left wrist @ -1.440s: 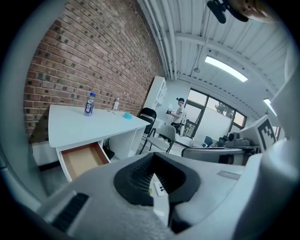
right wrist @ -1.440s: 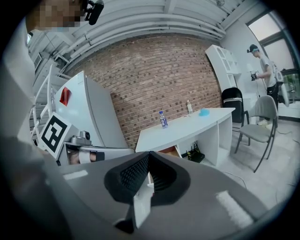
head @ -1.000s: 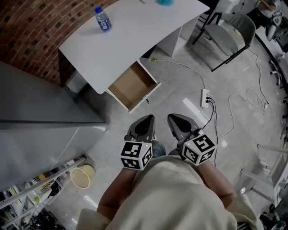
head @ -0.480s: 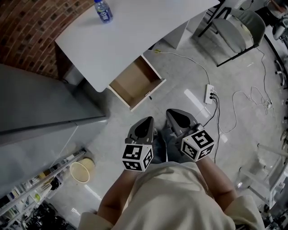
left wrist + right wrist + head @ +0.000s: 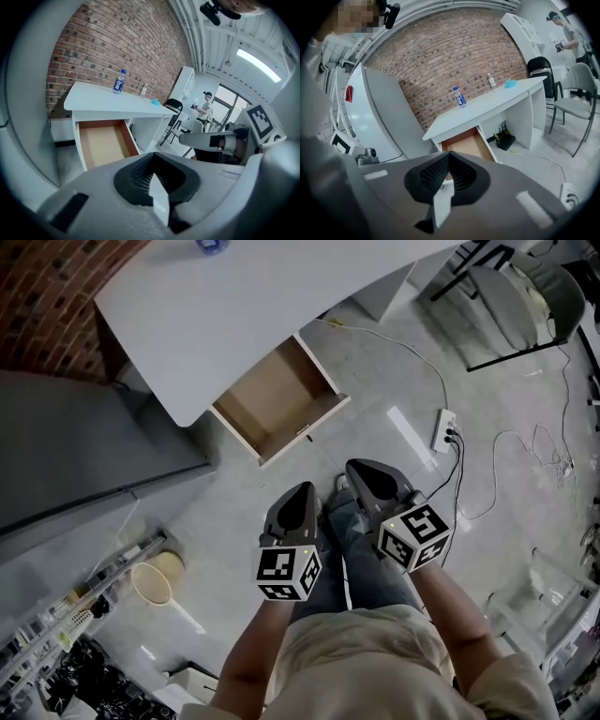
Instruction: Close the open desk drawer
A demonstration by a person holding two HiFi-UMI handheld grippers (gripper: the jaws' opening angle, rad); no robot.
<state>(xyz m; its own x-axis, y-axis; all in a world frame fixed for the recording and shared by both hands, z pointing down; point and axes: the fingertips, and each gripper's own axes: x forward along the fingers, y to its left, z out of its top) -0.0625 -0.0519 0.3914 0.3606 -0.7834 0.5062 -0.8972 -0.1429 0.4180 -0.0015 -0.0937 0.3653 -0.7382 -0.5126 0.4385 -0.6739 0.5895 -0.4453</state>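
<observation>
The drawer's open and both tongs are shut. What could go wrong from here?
A hard shove on the open drawer might shake the desk and tip the upright bottle. The shut left tongs and right tongs have narrow tips that could slip off its front. The power strip lies near where the person stands: a trip hazard.

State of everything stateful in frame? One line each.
desk drawer: open, empty
left gripper: shut, empty
right gripper: shut, empty
water bottle: upright, capped
power strip: plugs inserted
</observation>
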